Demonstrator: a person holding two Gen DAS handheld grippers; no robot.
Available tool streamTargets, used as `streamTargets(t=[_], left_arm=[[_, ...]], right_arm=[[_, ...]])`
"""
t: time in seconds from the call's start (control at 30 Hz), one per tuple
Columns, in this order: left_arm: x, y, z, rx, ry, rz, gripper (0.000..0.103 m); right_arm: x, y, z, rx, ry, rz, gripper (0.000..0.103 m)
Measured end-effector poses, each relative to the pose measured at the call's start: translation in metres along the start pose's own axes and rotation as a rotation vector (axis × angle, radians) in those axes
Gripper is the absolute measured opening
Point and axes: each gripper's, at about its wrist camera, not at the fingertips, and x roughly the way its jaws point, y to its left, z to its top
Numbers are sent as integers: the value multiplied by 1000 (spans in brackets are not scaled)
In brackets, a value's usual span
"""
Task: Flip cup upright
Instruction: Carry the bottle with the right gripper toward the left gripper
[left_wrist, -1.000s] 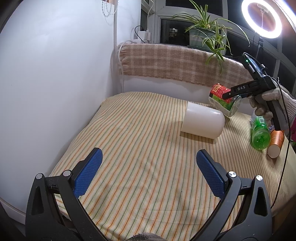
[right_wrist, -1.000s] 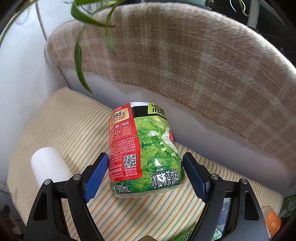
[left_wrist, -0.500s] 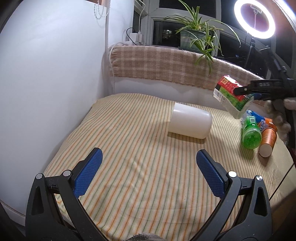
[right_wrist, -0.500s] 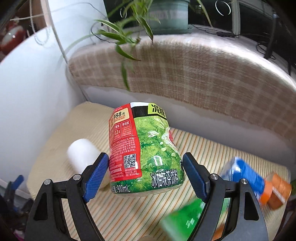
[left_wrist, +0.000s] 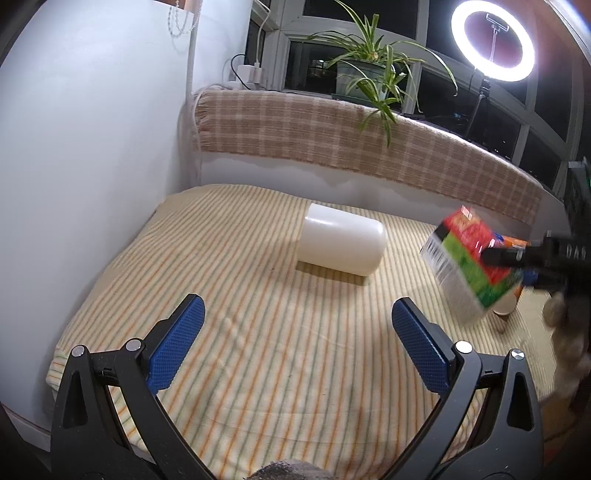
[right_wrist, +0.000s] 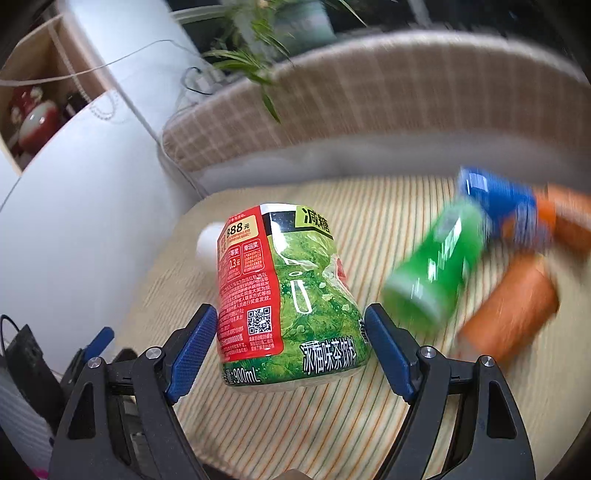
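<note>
Nearest in the left wrist view, the left gripper (left_wrist: 297, 345) hangs above the striped cloth (left_wrist: 258, 369) with its blue-padded fingers (left_wrist: 176, 341) spread wide and nothing between them. Beyond it, near the middle of the cloth, a white cup (left_wrist: 341, 243) lies on its side, its closed end turned toward the right. To the right of that cup, and clear of it, the right gripper (left_wrist: 517, 258) carries the green-and-red cup (left_wrist: 467, 258) — a cut-off drink bottle with a printed label — tilted in the air and blurred.

In the right wrist view the right gripper (right_wrist: 290, 341) pinches this green-and-red cup (right_wrist: 284, 295) at its lower part, a blue pad (right_wrist: 192, 345) pressing one side and the other pad against the opposite side. The cup points away from the camera, raised above the cloth (right_wrist: 314, 424). Behind its left edge a small part of the white cup (right_wrist: 208, 242) shows. Further right lie a green bottle (right_wrist: 436, 269), a blue-labelled bottle (right_wrist: 498, 210) and an orange cup (right_wrist: 517, 306) on its side — all blurred, close together at the cloth's far right.

At the back, a checked blanket (left_wrist: 332, 133) covers the ledge, a potted plant (left_wrist: 365, 77) stands above it, and a ring light (left_wrist: 493, 40) glows at upper right.
</note>
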Motion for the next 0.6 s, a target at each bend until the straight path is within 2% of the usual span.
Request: streamTargets(t=[0.1, 0.3, 0.6], left_arm=[[0, -2, -1, -3, 8, -19, 103], [1, -8, -2, -9, 34, -70, 103], [10, -12, 0, -59, 105, -160, 103]], right_arm=[[0, 1, -17, 75, 12, 21, 82], [6, -20, -41, 236, 28, 40, 82], [2, -28, -46, 251, 37, 63, 83]])
